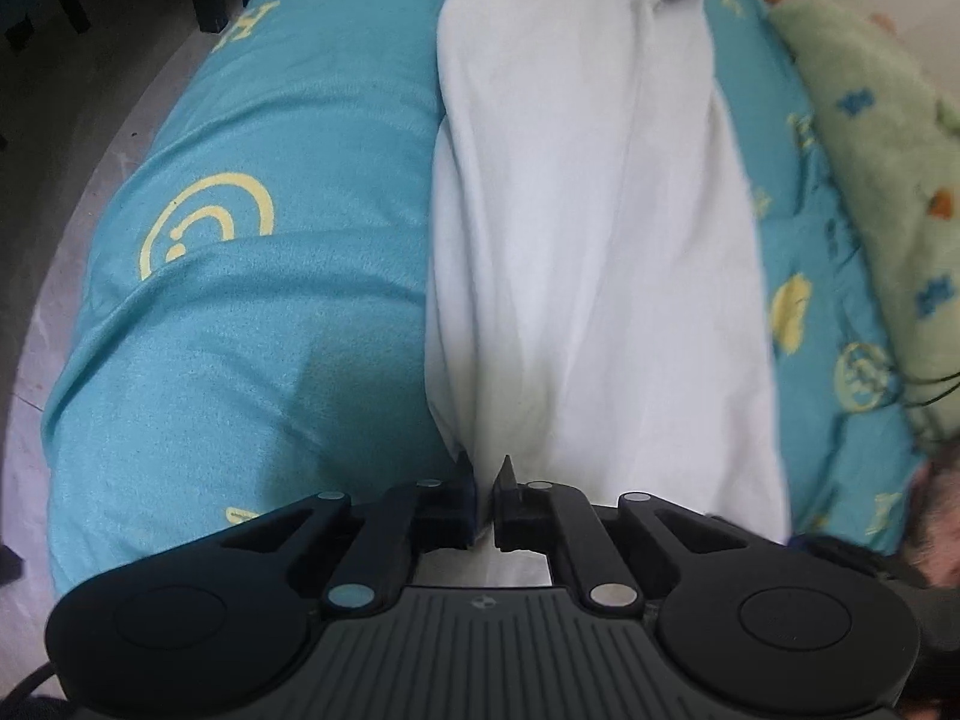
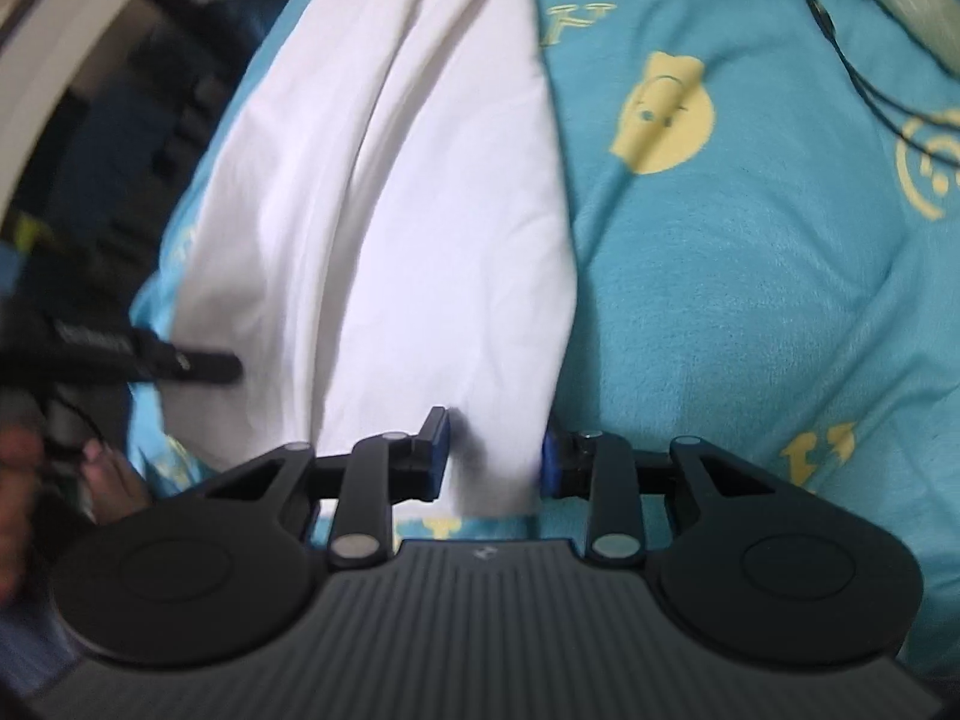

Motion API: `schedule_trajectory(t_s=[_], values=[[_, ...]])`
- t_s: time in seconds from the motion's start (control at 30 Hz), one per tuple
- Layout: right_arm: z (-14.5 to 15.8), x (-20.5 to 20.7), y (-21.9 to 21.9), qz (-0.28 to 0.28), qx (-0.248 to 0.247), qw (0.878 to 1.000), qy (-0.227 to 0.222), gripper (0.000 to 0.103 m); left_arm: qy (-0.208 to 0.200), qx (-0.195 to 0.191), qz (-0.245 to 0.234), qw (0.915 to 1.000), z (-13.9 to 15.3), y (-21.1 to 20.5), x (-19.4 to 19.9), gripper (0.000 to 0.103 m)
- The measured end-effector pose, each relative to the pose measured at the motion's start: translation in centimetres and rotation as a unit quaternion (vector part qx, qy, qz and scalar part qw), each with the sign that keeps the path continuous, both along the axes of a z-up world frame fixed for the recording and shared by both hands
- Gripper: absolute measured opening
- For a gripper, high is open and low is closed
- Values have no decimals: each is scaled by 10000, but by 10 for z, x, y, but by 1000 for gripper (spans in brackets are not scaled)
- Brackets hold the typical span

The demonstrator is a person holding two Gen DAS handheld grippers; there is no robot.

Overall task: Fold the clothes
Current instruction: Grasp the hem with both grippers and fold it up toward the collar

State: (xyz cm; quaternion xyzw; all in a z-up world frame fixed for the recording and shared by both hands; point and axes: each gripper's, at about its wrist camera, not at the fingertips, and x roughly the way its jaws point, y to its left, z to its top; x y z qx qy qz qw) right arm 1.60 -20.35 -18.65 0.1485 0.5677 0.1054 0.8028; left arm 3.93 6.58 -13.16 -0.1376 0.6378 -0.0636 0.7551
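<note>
The left wrist view is taken from low and close over the bed point(image 1: 240, 330), facing along the white garment point(image 1: 588, 240) toward its far end. The right wrist view is likewise taken close above the bed point(image 2: 750, 300), along the same garment point(image 2: 420, 210), though it is blurred. Garment and blue cover are shared; a black tool point(image 2: 150, 360), probably the other gripper, is seen at its left edge.

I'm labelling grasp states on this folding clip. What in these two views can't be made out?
- Left wrist view: white garment, its near hem is hidden behind the left tool; whether cloth is pinched is unclear.
- Right wrist view: right tool straddles the garment's near end; motion blur hides any contact.
- Garment type: far end cut off.
</note>
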Motion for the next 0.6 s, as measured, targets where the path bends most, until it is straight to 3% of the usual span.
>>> schedule_trajectory(t_s=[0.03, 0.17, 0.33, 0.43, 0.5, 0.6], values=[[12, -3, -4, -71, 71, 9998, -145, 12, -117, -202, 92, 9997, 12, 5, -4, 5], [59, -17, -20, -355, 356, 9961, -722, 9, -717, -902, 398, 9925, 67, 29, -8, 4], [118, -33, -40, -706, 709, 9845, -1438, 8, -1423, -1654, 690, 9735, 134, 53, -24, 3], [152, -50, -46, -823, 879, 9756, -1836, 8, -1726, -1981, 708, 9623, 169, 49, -55, 3], [169, -65, -47, -861, 929, 9705, -2052, 8, -1820, -2012, 684, 9601, 177, 46, -76, 3], [172, -93, -43, -853, 841, 9691, -2158, 8, -1741, -1986, 802, 9611, 164, 45, -103, 3]])
